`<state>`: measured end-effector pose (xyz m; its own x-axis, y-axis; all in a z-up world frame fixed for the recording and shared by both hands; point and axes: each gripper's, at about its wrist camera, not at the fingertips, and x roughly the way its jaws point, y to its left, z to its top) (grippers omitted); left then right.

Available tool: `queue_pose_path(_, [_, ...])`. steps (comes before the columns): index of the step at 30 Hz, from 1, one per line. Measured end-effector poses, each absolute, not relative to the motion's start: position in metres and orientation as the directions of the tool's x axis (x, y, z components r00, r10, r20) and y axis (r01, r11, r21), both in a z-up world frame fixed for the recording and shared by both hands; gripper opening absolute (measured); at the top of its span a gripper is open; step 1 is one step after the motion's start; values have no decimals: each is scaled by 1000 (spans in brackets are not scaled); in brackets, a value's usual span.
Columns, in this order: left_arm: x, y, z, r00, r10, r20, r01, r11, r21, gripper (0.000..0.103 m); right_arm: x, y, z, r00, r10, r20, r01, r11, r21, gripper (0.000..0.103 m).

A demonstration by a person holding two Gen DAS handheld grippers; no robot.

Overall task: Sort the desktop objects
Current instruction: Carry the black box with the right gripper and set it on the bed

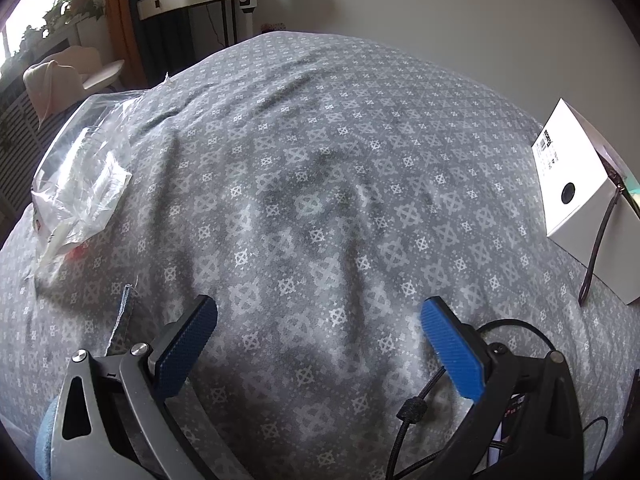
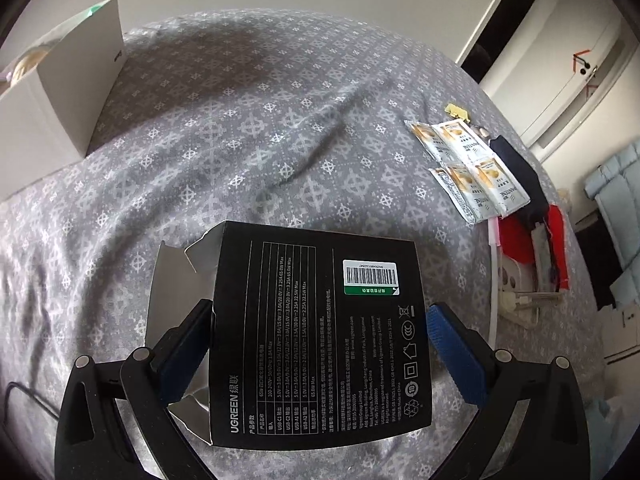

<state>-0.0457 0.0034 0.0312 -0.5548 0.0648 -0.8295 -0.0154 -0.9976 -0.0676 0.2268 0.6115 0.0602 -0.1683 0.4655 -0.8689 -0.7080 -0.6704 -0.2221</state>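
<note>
A black UGREEN carton (image 2: 320,332) with an open end flap (image 2: 172,280) sits between the fingers of my right gripper (image 2: 318,312), which is shut on its two sides above the grey patterned cloth (image 2: 260,140). My left gripper (image 1: 318,312) hangs open over the bare cloth (image 1: 320,160) with nothing between its blue pads (image 1: 452,344). A white box (image 1: 580,200) stands at the right of the left wrist view, with a dark cord (image 1: 600,240) draped over it. The same white box (image 2: 60,96) shows at far left in the right wrist view.
A crumpled clear plastic bag (image 1: 80,184) lies at the left. Several shampoo sachets (image 2: 468,164), a yellow clip (image 2: 458,111), a dark pouch (image 2: 516,168), a red packet (image 2: 520,240) and keys (image 2: 532,300) lie at the right edge. A black cable (image 1: 500,328) runs near my left gripper.
</note>
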Motion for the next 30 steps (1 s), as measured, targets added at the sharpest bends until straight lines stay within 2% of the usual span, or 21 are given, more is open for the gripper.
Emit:
queue_pose_path(8, [-46,3,31,-557,69,-828,-13,-997,-75,102,233,601,73,-274,441,-854,-676,-720,-155,102])
queue_pose_path(13, [-45,0,33,-565,69,-822,1,-996,-84,102,226,563,117,-477,416,-774,-579,-812,-79,102])
queue_pose_path(17, [-44,-7,37,-581,70,-811,27,-994,-105,102,204,514,173,-668,311,-676,-416,-910,-8,102])
queue_pose_path(23, [-44,-27,37,-583,72,-809,92,-984,-153,102,139,409,242,-824,82,-561,-86,-996,-18,102])
queue_pose_path(27, [-43,-43,32,-566,101,-818,135,-968,-213,102,78,340,261,-833,-85,-546,107,-994,-8,102])
queue_pose_path(30, [-42,-48,30,-566,118,-816,148,-959,-242,102,29,289,255,-801,-181,-570,214,-977,9,102])
